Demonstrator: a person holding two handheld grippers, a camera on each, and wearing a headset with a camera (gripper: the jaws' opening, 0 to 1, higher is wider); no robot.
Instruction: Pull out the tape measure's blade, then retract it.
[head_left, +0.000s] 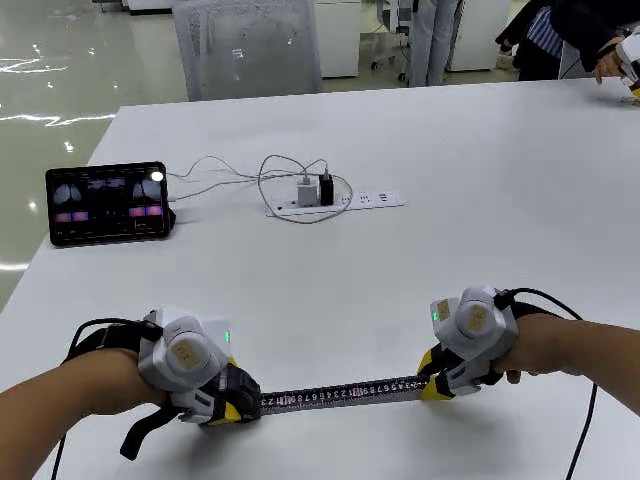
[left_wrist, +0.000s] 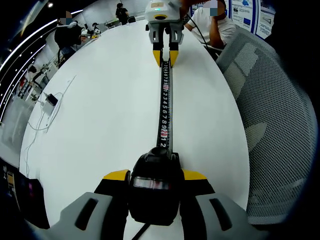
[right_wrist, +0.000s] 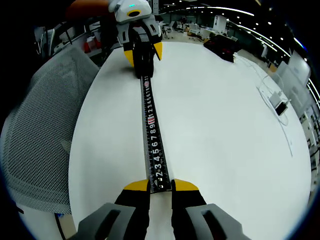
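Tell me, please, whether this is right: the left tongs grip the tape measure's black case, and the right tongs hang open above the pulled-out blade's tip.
No: the right gripper view shows the right tongs shut on the blade, at its tip, not open above it. The left tongs grip the black case, and the blade is pulled out.

Looks like an open-plan lab or office: big white table (head_left: 480, 180), tablet (head_left: 107, 204) on the left, power strip (head_left: 340, 201) with chargers plugged in further back. There's a mesh chair (head_left: 247, 45) at the far edge, then glossy floor (head_left: 60, 60), white cabinets (head_left: 338, 35) and long ceiling lights (right_wrist: 220, 9).
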